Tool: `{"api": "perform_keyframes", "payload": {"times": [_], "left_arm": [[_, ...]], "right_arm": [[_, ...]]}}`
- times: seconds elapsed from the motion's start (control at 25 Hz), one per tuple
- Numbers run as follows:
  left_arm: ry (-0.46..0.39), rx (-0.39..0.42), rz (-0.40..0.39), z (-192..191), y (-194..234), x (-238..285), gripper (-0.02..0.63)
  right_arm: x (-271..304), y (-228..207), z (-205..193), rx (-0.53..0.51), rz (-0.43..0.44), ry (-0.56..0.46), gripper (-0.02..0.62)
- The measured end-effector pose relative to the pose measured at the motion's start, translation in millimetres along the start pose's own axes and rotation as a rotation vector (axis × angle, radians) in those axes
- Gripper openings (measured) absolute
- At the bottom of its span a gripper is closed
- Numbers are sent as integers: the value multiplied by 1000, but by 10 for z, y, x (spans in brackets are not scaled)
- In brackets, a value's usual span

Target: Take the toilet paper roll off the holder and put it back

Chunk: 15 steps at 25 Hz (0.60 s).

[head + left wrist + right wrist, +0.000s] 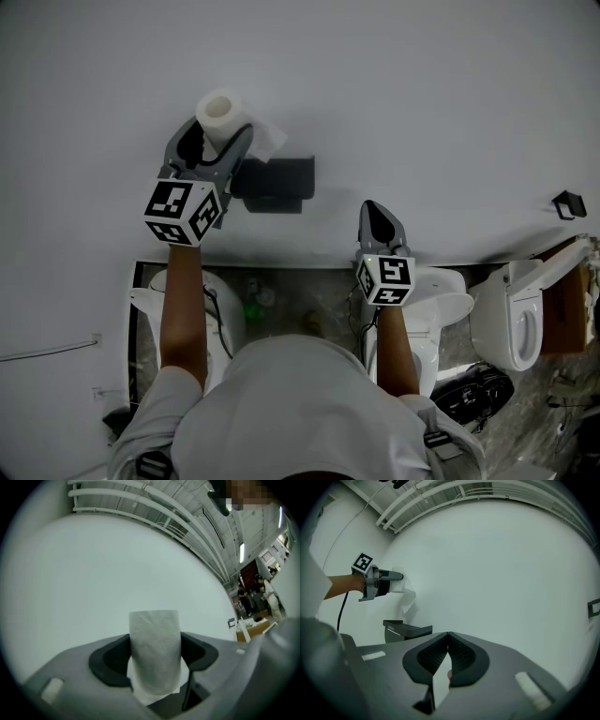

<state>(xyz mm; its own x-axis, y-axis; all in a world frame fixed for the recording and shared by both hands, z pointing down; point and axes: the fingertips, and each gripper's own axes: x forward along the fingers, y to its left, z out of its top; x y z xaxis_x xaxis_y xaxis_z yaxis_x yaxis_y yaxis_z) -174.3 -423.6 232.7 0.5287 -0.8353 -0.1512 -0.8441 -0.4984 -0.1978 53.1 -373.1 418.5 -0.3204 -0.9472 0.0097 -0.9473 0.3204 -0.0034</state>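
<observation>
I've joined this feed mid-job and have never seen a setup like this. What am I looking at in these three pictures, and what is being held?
There is no robot here: a person holds a two-jaw gripper in each hand. The head view looks down from a camera on the person's head; each of the other two views comes from a camera riding on a gripper. The left gripper is clamped on the toilet paper roll, held above and clear of the dark holder on the white wall. The right gripper is shut and holds nothing.
</observation>
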Motion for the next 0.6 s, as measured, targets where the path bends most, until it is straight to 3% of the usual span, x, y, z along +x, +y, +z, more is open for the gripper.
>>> {"api": "perform_keyframes", "payload": {"times": [0.6], "left_arm": [[60,-49,-20,-485,-78,53,313]], "right_arm": [[-19,-27,-80,1,-21,24,0]]}}
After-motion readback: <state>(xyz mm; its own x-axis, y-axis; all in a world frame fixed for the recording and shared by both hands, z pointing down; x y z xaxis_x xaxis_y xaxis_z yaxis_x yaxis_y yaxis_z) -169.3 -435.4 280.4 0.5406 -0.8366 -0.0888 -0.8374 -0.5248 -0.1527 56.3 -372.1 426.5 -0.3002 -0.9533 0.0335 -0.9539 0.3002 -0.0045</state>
